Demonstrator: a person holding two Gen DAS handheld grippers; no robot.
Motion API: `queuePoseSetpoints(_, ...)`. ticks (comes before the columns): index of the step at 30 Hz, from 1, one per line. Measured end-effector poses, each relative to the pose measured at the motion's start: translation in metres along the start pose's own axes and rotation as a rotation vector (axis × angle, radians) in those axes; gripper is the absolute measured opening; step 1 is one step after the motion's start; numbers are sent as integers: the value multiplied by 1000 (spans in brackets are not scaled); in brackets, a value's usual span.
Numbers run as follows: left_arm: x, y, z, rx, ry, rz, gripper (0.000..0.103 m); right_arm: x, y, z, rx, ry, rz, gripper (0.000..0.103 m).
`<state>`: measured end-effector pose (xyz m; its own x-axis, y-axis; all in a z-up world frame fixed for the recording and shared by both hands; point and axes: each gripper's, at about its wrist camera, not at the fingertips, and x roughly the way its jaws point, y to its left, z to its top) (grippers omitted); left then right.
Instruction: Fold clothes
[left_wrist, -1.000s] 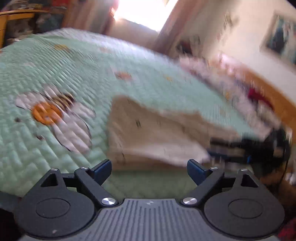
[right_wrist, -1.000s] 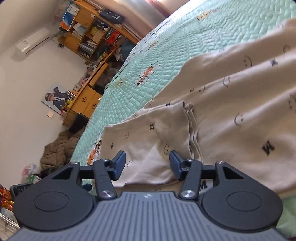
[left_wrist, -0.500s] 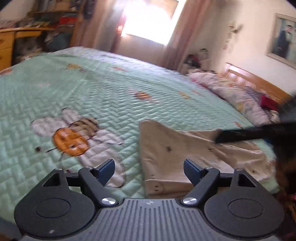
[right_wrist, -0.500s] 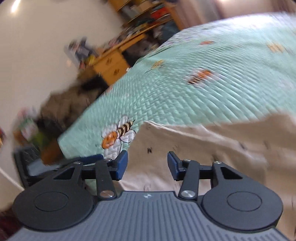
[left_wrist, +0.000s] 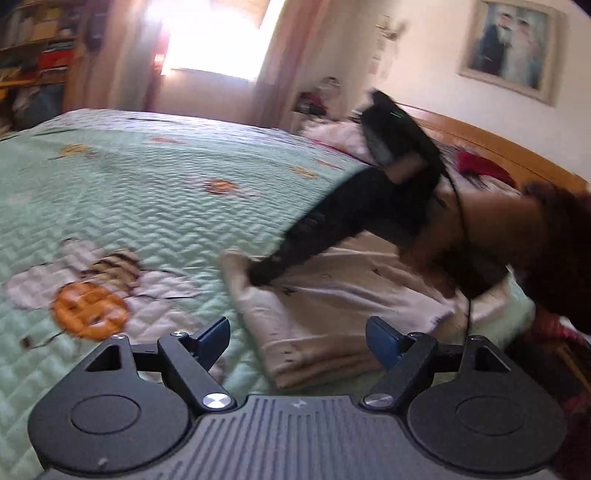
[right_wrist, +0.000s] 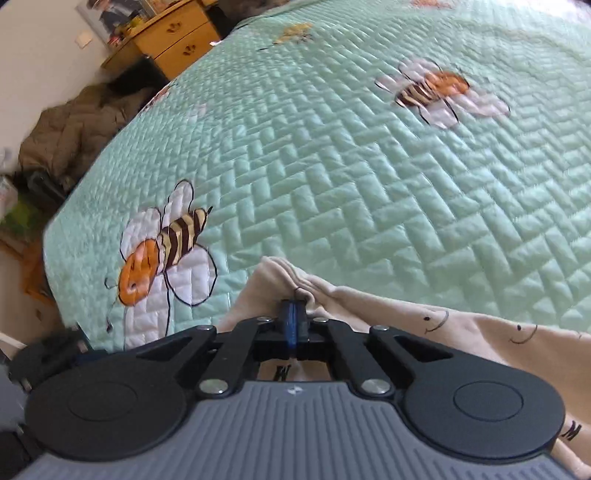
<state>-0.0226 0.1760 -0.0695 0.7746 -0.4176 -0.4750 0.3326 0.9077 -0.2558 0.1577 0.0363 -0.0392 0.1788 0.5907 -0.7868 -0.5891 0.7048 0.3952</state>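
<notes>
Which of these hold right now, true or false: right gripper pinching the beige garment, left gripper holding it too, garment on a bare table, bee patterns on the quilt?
1. The right gripper is shut on a corner of the beige garment. True.
2. The left gripper grips the garment too. False: it is open, nothing between its fingers.
3. The garment lies on a bare table. False: on a mint green quilt.
4. The quilt shows bee patterns. True.

My blue-padded fingers (right_wrist: 293, 325) pinch a beige garment (right_wrist: 461, 332) printed with smiley faces, on a mint-green quilt (right_wrist: 369, 166) appliquéd with striped bees.
</notes>
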Motion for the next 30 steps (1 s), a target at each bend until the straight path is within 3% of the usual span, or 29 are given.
queuePoseSetpoints(8,6,0,-7,48,89,-166,81,4,-7,11,63,57,10,0)
queuePoseSetpoints(10,0,-7,-9,90,149,-263,80,6,-6,12,56,61,3,0)
queuePoseSetpoints(11,-4,-16,-11,139,197,-308,74,7,-5,13,52,63,-1,0)
queuePoseSetpoints(12,-8,-24,-12,188,244,-354,53,7,-5,13,52,63,-3,0)
queuePoseSetpoints(13,-12,-32,-14,233,294,-374,43,7,-4,13,55,62,-5,0)
queuePoseSetpoints(15,-22,-37,-17,260,305,-335,40,5,-4,12,55,58,-8,0)
queuePoseSetpoints(17,-32,-28,-11,216,247,-285,42,5,-6,11,71,53,1,0)
queuePoseSetpoints(19,-39,-13,-2,158,135,-194,54,4,-8,10,86,48,8,0)
queuePoseSetpoints(21,-38,0,7,117,53,-125,72,5,-8,10,91,45,7,0)
queuePoseSetpoints(22,-33,5,9,103,38,-113,73,5,-8,9,93,44,7,0)
queuePoseSetpoints(24,-11,11,8,73,125,-175,73,4,-7,9,94,43,4,0)
queuePoseSetpoints(26,4,4,-2,80,252,-267,64,2,-8,9,98,42,5,0)
queuePoseSetpoints(29,-8,-21,-18,142,350,-419,50,2,-9,8,101,36,9,0)
queuePoseSetpoints(30,-15,-25,-19,141,354,-423,50,3,-9,8,104,33,12,0)
